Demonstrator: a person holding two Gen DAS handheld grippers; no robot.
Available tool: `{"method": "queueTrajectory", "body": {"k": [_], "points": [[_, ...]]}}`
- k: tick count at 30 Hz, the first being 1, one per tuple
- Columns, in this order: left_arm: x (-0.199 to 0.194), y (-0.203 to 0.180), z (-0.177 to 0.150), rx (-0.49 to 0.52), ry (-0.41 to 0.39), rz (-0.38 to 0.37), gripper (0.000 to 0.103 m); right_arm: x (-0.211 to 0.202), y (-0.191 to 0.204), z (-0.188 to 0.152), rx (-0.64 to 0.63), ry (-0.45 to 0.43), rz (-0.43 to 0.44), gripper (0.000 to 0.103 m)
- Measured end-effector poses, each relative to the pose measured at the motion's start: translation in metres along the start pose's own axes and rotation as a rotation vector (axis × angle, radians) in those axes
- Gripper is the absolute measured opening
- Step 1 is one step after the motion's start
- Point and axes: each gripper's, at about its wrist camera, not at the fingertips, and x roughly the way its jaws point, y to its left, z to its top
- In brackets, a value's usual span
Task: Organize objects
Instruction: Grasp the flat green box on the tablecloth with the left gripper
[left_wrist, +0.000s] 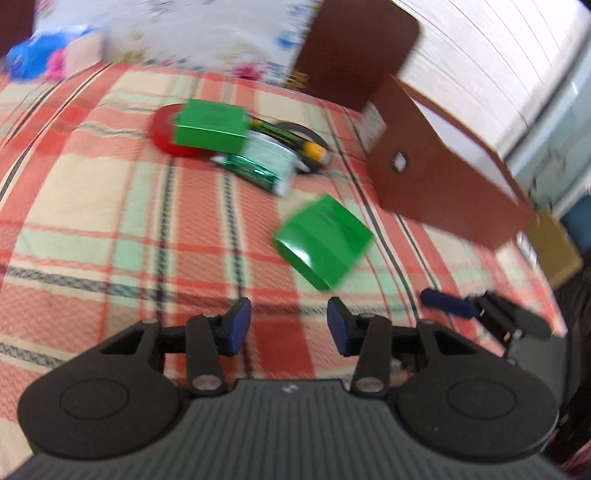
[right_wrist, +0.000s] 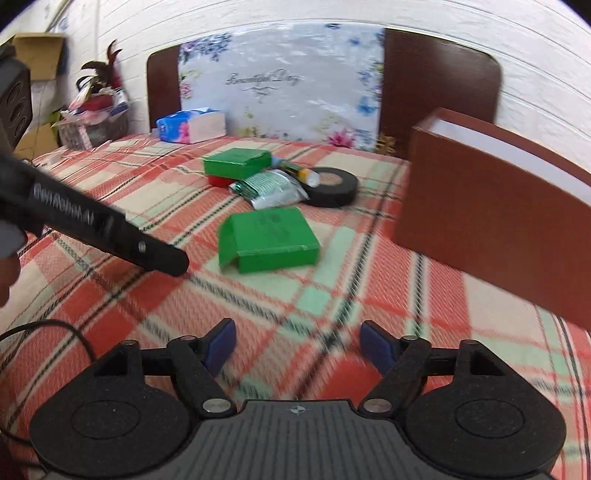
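Observation:
A green box (left_wrist: 323, 242) (right_wrist: 267, 240) lies alone on the plaid bedspread, just ahead of both grippers. Farther back is a pile: a second green box (left_wrist: 210, 125) (right_wrist: 236, 162) on a red tape roll (left_wrist: 162, 129), a silver-green foil pouch (left_wrist: 264, 162) (right_wrist: 267, 188), a black tape roll (right_wrist: 332, 186) and a pen-like tube (right_wrist: 299, 171). My left gripper (left_wrist: 289, 325) is open and empty. My right gripper (right_wrist: 297, 345) is open and empty. A brown open box (left_wrist: 443, 177) (right_wrist: 491, 229) stands on the right.
A floral headboard panel (right_wrist: 280, 81) and a blue tissue pack (right_wrist: 188, 127) are at the back. The left gripper's body (right_wrist: 103, 225) reaches in from the left in the right wrist view. The right gripper's fingers (left_wrist: 447, 301) show at the left view's right edge.

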Motion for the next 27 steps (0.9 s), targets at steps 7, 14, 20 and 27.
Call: {"method": "queueTrajectory", "body": {"k": [7, 14, 20, 27], "points": [[-0.002, -0.007, 0.031, -0.059, -0.032, -0.140, 0.047, 0.026, 0.009, 0.030, -0.065, -0.033, 0.005, 0.082], [0.036, -0.012, 0.040, -0.109, 0.063, -0.143, 0.046, 0.045, 0.014, 0.044, -0.092, -0.007, 0.041, 0.087], [0.025, -0.007, 0.044, -0.128, 0.045, -0.154, 0.047, 0.039, 0.021, 0.042, -0.085, -0.013, 0.060, 0.090], [0.050, -0.014, 0.050, -0.112, 0.082, -0.096, 0.029, 0.065, 0.014, 0.050, 0.012, 0.026, 0.026, 0.080]]}}
